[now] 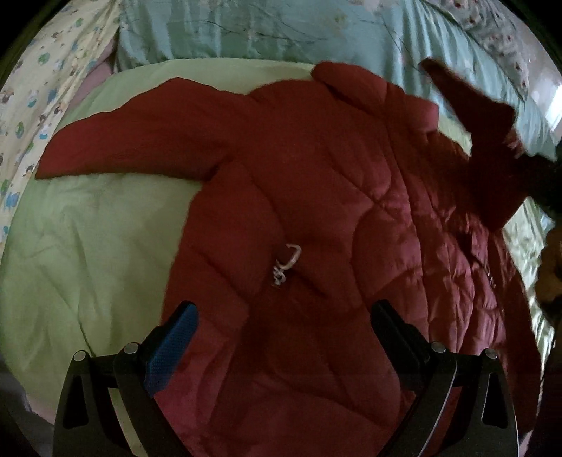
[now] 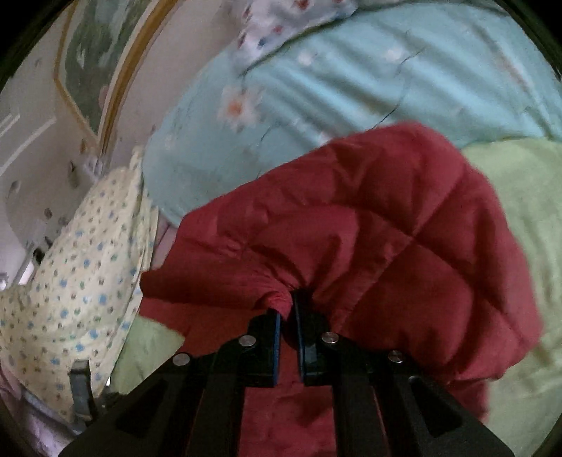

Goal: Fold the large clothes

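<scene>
- left gripper: jaws wide, nothing held, hovering over red quilted jacket spread on green blanket
- right gripper: jaws narrow, pinching jacket's sleeve, lifted just ahead

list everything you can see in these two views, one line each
jacket: one, dark red, quilted, spread on the green blanket, one sleeve out flat, the other lifted
loop: one, pale, on the jacket's middle
green blanket: one, light green, under the jacket
blue quilt: one, pale blue with flowers, beyond the blanket
dotted cloth: one, cream with small prints, beside the blanket
picture frame: one, gold-edged, on the wall
left gripper: black, one blue pad, jaws wide apart over the jacket
right gripper: black, jaws pinching a fold of jacket
</scene>
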### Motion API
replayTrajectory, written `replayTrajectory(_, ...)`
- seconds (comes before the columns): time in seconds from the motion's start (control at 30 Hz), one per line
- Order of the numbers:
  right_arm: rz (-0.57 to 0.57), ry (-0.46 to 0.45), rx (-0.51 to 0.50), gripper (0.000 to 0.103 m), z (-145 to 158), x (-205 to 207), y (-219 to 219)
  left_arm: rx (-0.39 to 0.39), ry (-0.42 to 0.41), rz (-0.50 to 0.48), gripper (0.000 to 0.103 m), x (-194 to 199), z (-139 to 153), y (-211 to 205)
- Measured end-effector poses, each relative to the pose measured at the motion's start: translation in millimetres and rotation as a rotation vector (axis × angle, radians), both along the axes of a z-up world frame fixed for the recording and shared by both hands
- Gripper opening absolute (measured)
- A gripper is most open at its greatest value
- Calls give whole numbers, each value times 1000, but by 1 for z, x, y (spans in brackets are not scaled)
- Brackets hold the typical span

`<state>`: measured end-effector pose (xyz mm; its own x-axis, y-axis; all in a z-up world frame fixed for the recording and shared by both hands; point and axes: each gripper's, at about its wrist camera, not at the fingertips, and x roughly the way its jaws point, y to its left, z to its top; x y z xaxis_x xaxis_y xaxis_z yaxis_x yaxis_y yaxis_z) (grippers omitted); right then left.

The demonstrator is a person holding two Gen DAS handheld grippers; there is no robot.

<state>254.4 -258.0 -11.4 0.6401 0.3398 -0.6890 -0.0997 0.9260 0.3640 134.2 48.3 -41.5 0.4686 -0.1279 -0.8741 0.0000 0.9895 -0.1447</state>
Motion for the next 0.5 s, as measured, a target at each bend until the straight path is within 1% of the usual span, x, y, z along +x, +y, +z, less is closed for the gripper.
replayTrajectory(0.13, 55, 45, 8, 7, -22, 14, 37, -25, -6, 21, 100, -1, -1, 19)
replayTrajectory(0.17, 66, 57, 12, 7, -28, 17, 46, -41, -3, 25, 100, 0, -2, 24)
replayTrajectory(0.33, 109, 110, 2, 7, -60, 33, 88, -198, 15, 31, 100, 11, -4, 51)
replayTrajectory(0.5, 158, 150, -60, 7, -90, 38, 121, -261, -10, 50, 99, 39, 4, 79)
